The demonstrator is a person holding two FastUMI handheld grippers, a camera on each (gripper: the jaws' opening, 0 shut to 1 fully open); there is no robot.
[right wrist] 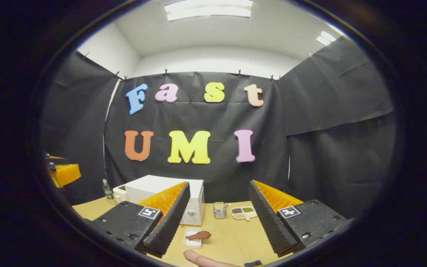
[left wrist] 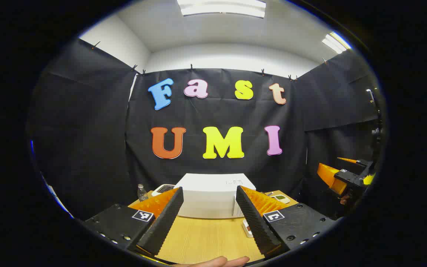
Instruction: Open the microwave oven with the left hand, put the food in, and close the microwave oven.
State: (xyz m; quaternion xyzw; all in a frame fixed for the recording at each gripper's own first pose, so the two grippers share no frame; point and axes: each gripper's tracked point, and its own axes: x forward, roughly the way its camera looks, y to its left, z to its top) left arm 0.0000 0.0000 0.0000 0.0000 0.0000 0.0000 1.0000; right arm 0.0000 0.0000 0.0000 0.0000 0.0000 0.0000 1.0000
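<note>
The white microwave oven (left wrist: 213, 194) stands shut at the back of the wooden tabletop (left wrist: 206, 237), against the black cloth wall. The left claw (left wrist: 208, 218) hangs above the tabletop with its fingers wide apart, holding nothing. The right claw (right wrist: 215, 218) is likewise spread and empty. Between its fingers, in the right gripper view, the food (right wrist: 199, 235), a reddish-brown piece, lies on a small white tray (right wrist: 192, 241) in front of the microwave oven. A plastic bottle (right wrist: 107, 191) stands left of the oven; a glass jar (right wrist: 219, 210) and a two-part dish (right wrist: 244, 212) sit to its right.
</note>
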